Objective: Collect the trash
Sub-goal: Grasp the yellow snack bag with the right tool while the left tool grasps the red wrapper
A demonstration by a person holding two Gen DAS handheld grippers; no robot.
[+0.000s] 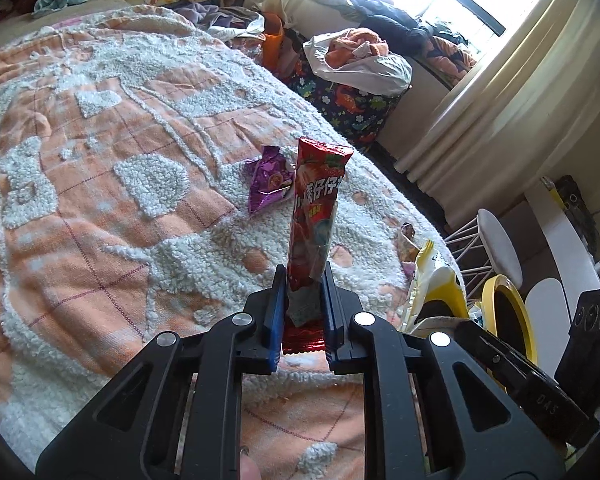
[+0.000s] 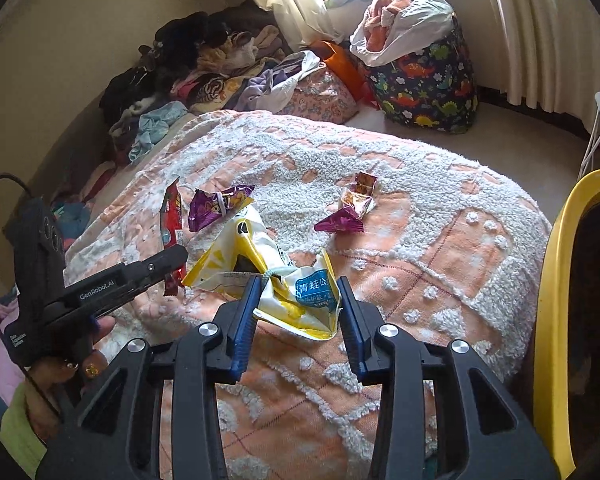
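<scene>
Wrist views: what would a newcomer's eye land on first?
The red snack wrapper standing upright, pinched in the left gripper above the orange-and-white bedspread. Next, the yellow-and-white bag between the right gripper's jaws, with a purple wrapper on the bed behind it and the yellow bin rim at right.

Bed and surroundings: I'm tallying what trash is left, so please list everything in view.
red wrapper: one, red, upright in left gripper
yellow-white bag: one, between right gripper's fingers
purple wrapper: one, on blanket
small wrappers: about two, purple and gold, on blanket
blanket: one, orange and white, on bed
yellow bin: one, right of bed
dinosaur-print bag: one, dark, by window
clothes pile: many, mixed, behind bed
left gripper: shut on red wrapper
right gripper: around yellow-white bag
</scene>
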